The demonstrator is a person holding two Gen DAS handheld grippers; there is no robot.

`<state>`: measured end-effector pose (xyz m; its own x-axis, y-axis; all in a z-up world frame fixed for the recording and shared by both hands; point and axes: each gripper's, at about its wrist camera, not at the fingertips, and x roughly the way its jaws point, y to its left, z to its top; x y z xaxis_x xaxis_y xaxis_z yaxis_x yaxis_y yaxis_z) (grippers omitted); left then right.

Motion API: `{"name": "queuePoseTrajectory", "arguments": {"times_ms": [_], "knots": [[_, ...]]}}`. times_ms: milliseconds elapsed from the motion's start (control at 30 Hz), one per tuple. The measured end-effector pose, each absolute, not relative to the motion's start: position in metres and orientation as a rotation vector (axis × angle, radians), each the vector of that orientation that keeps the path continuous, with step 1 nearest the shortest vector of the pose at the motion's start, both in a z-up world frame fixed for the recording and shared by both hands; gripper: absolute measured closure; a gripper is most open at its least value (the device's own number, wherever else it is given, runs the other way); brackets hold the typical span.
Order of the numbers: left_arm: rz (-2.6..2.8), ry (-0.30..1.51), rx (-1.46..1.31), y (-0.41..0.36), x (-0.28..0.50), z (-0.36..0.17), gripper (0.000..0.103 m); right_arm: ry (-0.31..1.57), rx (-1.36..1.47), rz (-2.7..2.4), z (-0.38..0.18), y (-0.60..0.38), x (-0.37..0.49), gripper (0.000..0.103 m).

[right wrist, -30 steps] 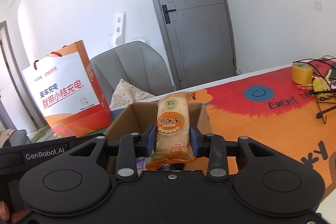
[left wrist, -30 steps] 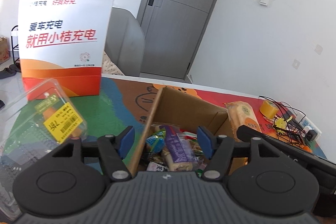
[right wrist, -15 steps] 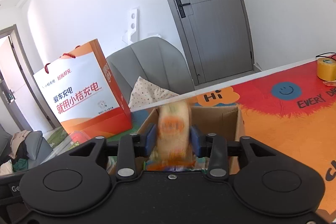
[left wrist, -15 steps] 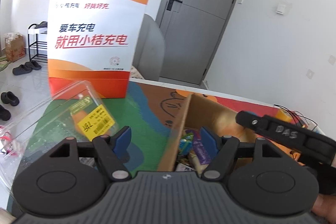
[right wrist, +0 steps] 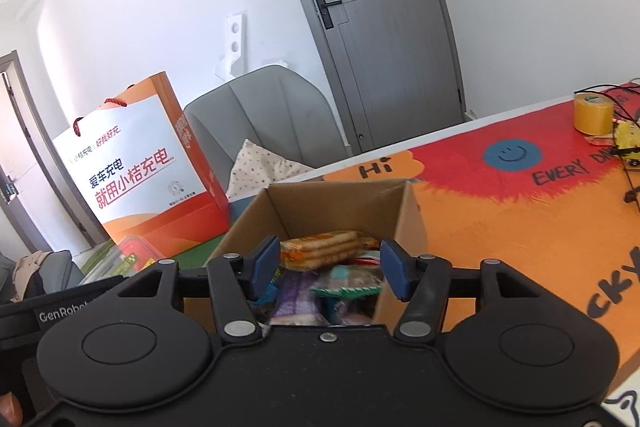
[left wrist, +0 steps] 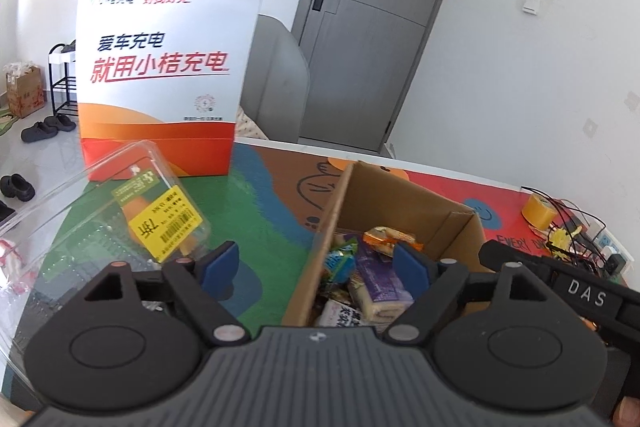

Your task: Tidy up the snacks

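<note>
Black left gripper (left wrist: 315,265), blue pads (left wrist: 219,264), silver screws, black right gripper (right wrist: 326,269)

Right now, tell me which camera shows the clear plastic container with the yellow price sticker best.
The left wrist view. There the clear plastic container fills the lower left, with its yellow sticker readable, beside the cardboard box. The right wrist view shows only a sliver of it, low at the foot of the paper bag.
</note>
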<state>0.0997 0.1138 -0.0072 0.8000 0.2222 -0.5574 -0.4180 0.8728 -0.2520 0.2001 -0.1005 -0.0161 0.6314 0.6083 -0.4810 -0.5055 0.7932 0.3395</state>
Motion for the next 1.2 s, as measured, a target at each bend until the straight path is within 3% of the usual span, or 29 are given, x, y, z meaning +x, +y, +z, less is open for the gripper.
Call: {"name": "queuePoseTrajectory", "arguments": {"times_ms": [400, 867, 1200], "knots": [[0.307, 0.569, -0.32, 0.08, 0.107, -0.004, 0.011, 0.605, 0.196, 0.602, -0.015, -0.14, 0.19, 0.034], [0.25, 0.587, -0.234, 0.041, 0.099, 0.008, 0.006, 0.573, 0.223, 0.544, -0.005, -0.193, 0.172, 0.001], [0.197, 0.613, -0.226, 0.024, 0.084, 0.015, 0.001, 0.569, 0.256, 0.544, 0.006, -0.224, 0.156, 0.0]]}}
